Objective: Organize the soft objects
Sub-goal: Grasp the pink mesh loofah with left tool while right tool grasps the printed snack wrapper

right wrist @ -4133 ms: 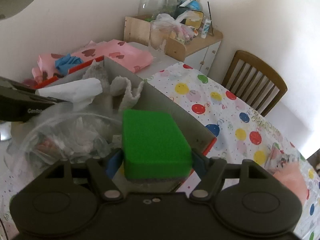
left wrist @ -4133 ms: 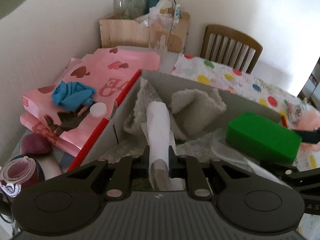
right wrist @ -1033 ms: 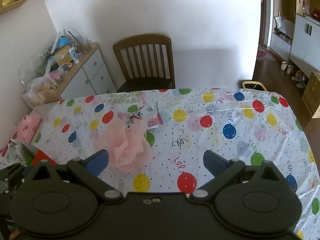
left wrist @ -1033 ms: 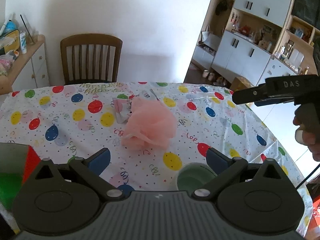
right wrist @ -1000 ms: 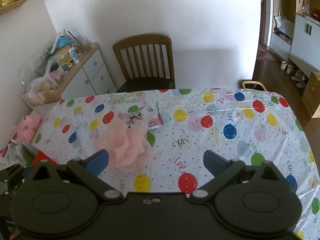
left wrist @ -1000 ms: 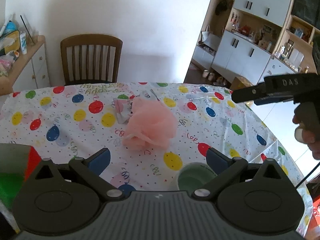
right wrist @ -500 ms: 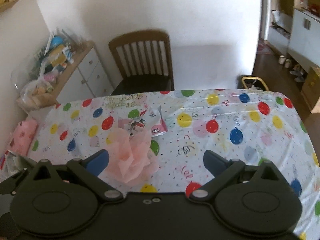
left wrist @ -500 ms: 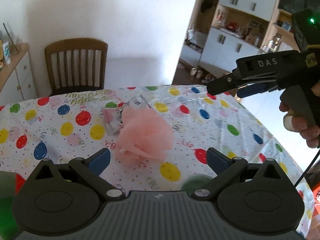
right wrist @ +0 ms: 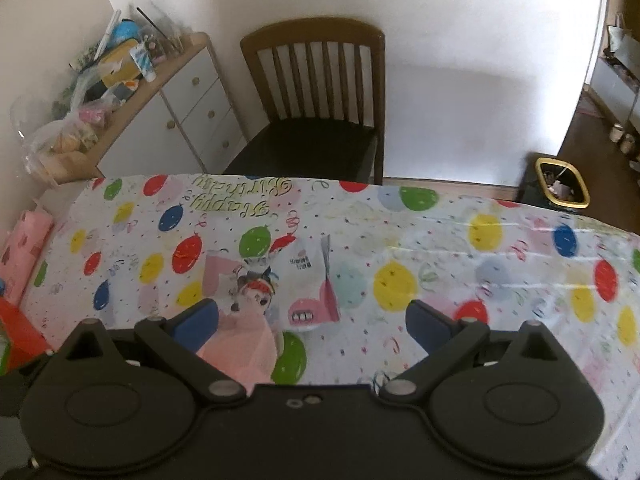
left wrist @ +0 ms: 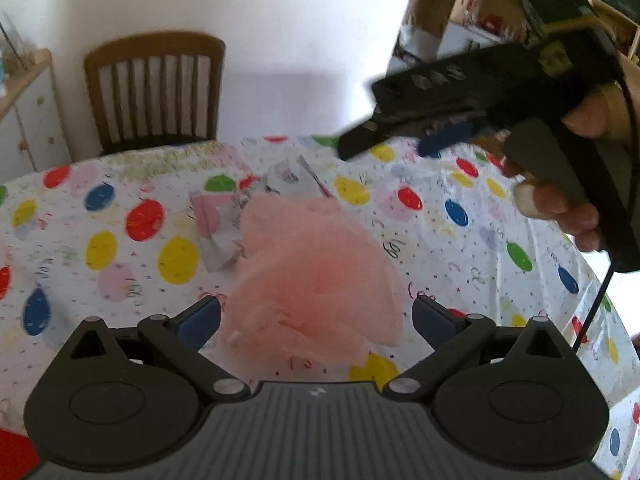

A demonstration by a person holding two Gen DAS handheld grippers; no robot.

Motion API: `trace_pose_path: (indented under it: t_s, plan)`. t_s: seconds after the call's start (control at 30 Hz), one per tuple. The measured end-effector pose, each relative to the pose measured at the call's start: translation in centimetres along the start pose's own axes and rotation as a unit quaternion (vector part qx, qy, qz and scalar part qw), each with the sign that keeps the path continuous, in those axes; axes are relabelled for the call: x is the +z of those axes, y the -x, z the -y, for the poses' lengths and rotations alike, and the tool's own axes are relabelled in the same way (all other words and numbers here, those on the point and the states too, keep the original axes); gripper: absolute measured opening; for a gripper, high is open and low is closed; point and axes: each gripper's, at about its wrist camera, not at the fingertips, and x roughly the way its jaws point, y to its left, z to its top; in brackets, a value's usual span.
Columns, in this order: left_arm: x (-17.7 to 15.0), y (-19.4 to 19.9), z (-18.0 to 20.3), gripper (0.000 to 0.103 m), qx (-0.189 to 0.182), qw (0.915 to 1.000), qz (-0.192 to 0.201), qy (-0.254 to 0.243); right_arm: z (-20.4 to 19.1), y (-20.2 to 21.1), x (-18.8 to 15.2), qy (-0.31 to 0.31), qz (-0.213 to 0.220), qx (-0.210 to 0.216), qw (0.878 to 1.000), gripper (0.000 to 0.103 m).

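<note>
A pink mesh bath pouf [left wrist: 316, 272] lies on the balloon-print tablecloth [left wrist: 100, 216]. My left gripper [left wrist: 316, 316] is open, its blue-padded jaws on either side of the pouf's near part, not closed on it. Behind the pouf lies a small printed plastic packet [left wrist: 224, 216]. My right gripper [right wrist: 312, 320] is open and empty above that packet [right wrist: 296, 284]; the pouf's edge [right wrist: 244, 348] shows by its left finger. In the left wrist view the right gripper [left wrist: 404, 136] hovers above the table at upper right, held by a hand.
A wooden chair [right wrist: 320, 100] stands at the table's far edge. A cluttered sideboard [right wrist: 132, 92] is at the left wall. A red box corner [right wrist: 16, 328] and pink wrapping [right wrist: 24, 248] lie at the left. A bin [right wrist: 560, 184] sits on the floor.
Both grippers have let go of the paper roll and green sponge, turned from the box and moved forward; the pouf now lies between my left jaws, and the right gripper hangs over the packet.
</note>
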Motion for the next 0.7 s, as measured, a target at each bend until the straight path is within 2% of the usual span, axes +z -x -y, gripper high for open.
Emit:
trace_pose_path:
  t_s: [0.13, 0.33, 0.5, 0.6, 0.63, 0.7]
  plan:
    - [0.2, -1.9, -0.2, 0.103, 0.000, 0.9999, -0.013, -0.008, -0.2, -2.7, 0.6, 0.011, -0.013, 0.010, 1.000, 0.100]
    - [0.8, -3.9, -1.7, 0.103, -0.018, 0.9993, -0.025, 0.023, -0.3, -6.4, 0.9, 0.015, -0.027, 0.011, 0.999, 0.100]
    - [0.5, -5.7, -2.4, 0.102, -0.028, 0.9978, -0.041, 0.045, 0.2, -8.5, 0.8, -0.005, -0.031, 0.019, 0.999, 0.100]
    - [0.2, -6.4, -2.7, 0.101, -0.022, 0.9972, -0.041, 0.059, 0.3, -9.5, 0.6, -0.002, -0.029, 0.014, 0.999, 0.100]
    - [0.1, -6.4, -2.7, 0.100, -0.021, 0.9970, -0.038, 0.064, 0.4, -9.7, 0.5, -0.005, -0.028, 0.015, 0.999, 0.099]
    - [0.0, -6.6, -2.9, 0.087, -0.028, 0.9965, -0.035, 0.071, 0.7, -10.2, 0.2, -0.019, -0.030, 0.025, 0.999, 0.089]
